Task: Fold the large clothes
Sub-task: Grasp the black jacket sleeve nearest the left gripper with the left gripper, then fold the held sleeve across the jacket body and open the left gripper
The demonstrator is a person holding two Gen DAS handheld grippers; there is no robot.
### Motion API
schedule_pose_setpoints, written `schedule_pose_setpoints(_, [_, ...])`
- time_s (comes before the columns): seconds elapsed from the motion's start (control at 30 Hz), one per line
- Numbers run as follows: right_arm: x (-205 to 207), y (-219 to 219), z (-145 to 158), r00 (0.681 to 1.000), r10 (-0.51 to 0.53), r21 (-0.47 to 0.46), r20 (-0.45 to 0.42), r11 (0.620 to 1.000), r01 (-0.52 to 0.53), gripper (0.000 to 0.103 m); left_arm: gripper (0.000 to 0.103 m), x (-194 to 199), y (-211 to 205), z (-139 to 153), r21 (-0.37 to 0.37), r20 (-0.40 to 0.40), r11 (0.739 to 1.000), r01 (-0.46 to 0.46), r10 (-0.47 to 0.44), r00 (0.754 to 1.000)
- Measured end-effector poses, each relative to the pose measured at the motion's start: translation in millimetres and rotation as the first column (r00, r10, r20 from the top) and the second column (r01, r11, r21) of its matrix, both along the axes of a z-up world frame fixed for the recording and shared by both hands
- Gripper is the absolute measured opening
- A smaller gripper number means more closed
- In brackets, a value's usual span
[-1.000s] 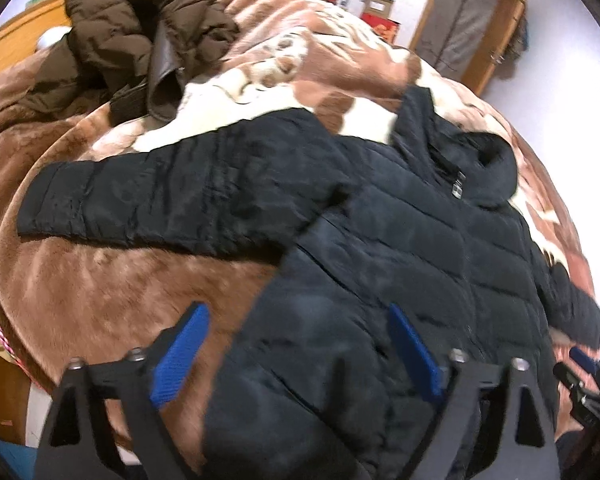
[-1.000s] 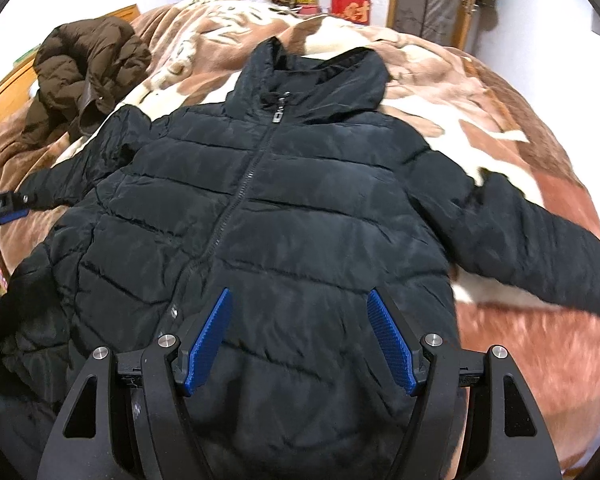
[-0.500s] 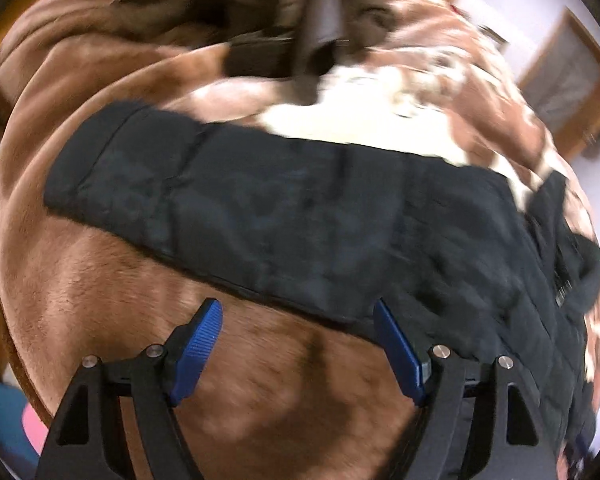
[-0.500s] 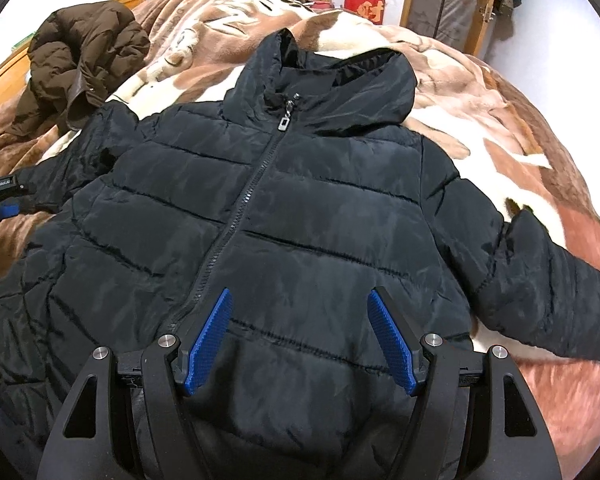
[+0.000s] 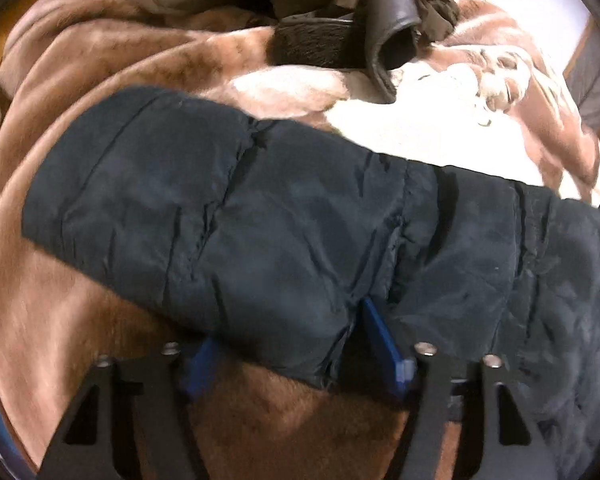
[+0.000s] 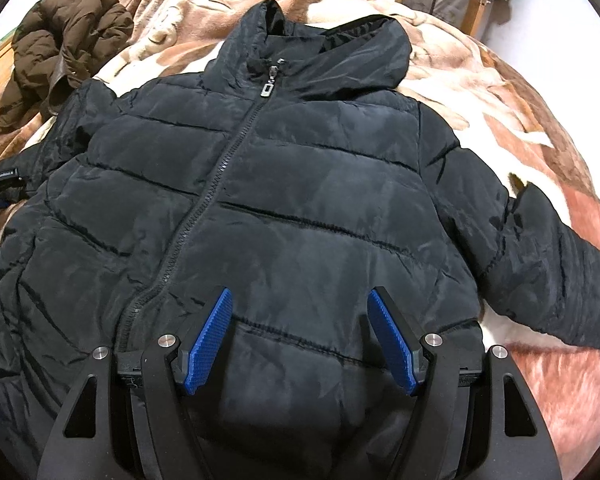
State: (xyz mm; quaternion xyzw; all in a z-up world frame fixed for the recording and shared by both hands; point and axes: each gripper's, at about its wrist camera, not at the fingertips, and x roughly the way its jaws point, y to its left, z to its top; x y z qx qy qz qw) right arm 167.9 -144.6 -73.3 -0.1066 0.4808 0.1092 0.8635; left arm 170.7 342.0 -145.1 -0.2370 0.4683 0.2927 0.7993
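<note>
Black puffer jacket (image 6: pixel 284 208) lies flat, zipped, on the blanket-covered bed (image 6: pixel 540 120). Left tongs (image 5: pixel 288 354), having just been closing, straddle the sleeve's (image 5: pixel 228 232) 6 o'clock edge; contact unclear. Right tongs (image 6: pixel 300 340) released above the hem. Brown coat (image 6: pixel 64 48) at 10 o'clock.

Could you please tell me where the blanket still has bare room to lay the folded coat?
Bare brown plush blanket lies right of the black puffer jacket's hood, and beyond it. The left side is crowded by the crumpled brown coat.
</note>
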Motion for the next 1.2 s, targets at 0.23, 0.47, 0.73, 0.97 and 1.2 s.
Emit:
schedule_pose_setpoints(0.23, [-5, -11, 2, 1.000, -0.021, 0.011, 0.000, 1.000, 0.021, 0.070, 0.017, 6, -18, 38, 0.102, 0.015, 0.992, 0.069, -0.071, 0.997])
schedule_pose_setpoints(0.47, [-17, -23, 9, 0.999, -0.044, 0.041, 0.015, 0.998, 0.043, 0.070, 0.016, -2, -58, 111, 0.206, 0.118, 0.967, 0.151, -0.177, 0.977])
schedule_pose_setpoints(0.73, [-32, -41, 20, 0.996, -0.078, 0.086, 0.039, 0.994, 0.074, 0.070, 0.016, 4, -134, 188, 0.322, 0.199, 0.886, 0.332, -0.407, 0.892])
schedule_pose_setpoints(0.97, [-40, -65, 23, 0.991, -0.129, 0.108, 0.036, 0.986, 0.124, 0.070, 0.016, 24, -231, 207, 0.363, 0.165, 0.756, 0.545, -0.628, 0.761])
schedule_pose_setpoints(1.2, [-44, -90, 20, 0.984, -0.175, 0.121, 0.021, 0.978, 0.171, 0.070, 0.020, 54, -326, 156, 0.272, 0.093, 0.617, 0.738, -0.781, 0.618])
